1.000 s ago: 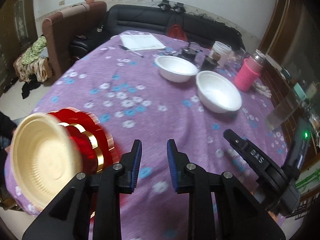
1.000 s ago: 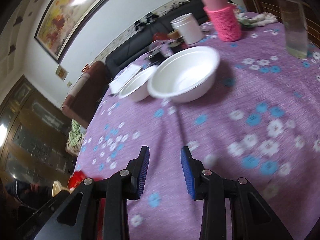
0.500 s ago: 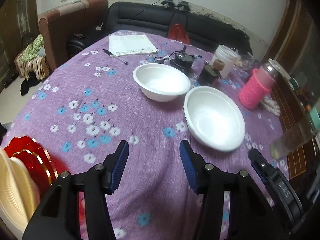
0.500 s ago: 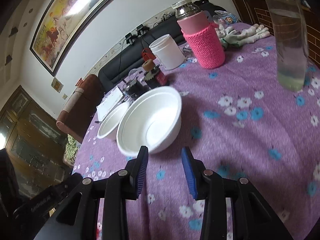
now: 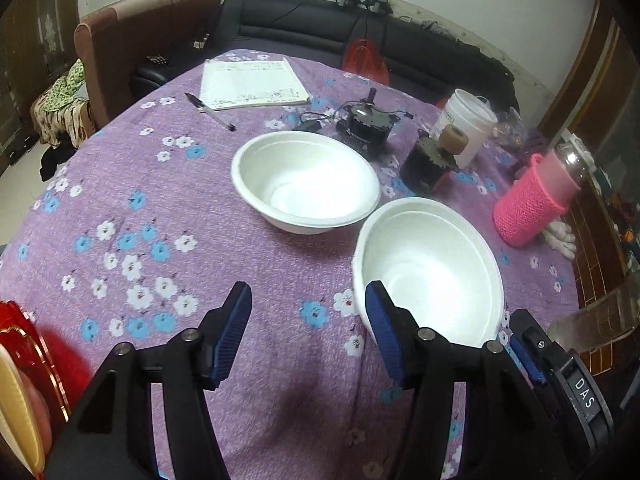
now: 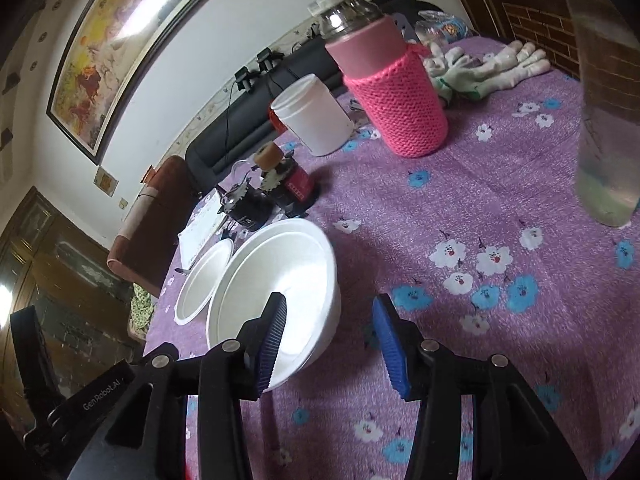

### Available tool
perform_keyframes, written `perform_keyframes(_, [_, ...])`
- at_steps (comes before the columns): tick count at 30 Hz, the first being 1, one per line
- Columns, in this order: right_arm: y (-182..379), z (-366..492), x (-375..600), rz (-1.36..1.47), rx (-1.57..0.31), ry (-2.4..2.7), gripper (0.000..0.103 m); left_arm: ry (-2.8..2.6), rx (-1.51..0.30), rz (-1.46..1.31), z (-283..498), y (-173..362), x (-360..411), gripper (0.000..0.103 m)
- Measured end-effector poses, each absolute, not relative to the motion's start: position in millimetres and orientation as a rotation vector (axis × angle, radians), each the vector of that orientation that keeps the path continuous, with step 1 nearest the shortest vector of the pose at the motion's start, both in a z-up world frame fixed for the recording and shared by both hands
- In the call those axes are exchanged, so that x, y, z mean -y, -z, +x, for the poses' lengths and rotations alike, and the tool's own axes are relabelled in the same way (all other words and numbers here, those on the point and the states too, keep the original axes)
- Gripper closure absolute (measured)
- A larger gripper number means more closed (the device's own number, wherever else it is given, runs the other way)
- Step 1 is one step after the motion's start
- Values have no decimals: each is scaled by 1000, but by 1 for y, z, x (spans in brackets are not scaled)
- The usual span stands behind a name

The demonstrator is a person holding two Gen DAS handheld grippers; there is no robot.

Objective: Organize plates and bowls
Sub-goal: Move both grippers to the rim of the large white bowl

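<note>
The left gripper [image 5: 306,330] stood over the tablecloth [image 5: 168,184] with its jaws apart and nothing between them; they had just been opening. Its right finger overlapped the rim of the near white bowl [image 5: 430,276]; contact could not be confirmed. The right gripper [image 6: 330,338] had also just been opening, jaws apart and empty, with its left finger in front of that same bowl [image 6: 280,280].

The surface was a round table under a purple flowered cloth. A stack of red and cream plates [image 5: 18,392] lay at its near left edge. Both bowls were empty; the far white bowl [image 5: 306,182] sat just beside the near one. Beyond stood a pink knitted bottle [image 5: 534,200], a white tub [image 5: 466,126], a notepad [image 5: 252,84] and pen [image 5: 210,111], then a black sofa [image 5: 304,28].
</note>
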State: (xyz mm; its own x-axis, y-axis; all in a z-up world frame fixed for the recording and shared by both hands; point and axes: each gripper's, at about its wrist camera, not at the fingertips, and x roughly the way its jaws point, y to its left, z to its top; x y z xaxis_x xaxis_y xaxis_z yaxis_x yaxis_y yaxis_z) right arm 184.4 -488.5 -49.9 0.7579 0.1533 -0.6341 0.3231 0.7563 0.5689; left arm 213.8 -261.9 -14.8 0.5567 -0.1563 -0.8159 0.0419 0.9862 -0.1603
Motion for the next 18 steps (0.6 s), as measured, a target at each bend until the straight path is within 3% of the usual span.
perform_keyframes(18, [53, 225, 496, 733, -797, 54, 55, 149, -1029, -121, 242, 22, 284, 45])
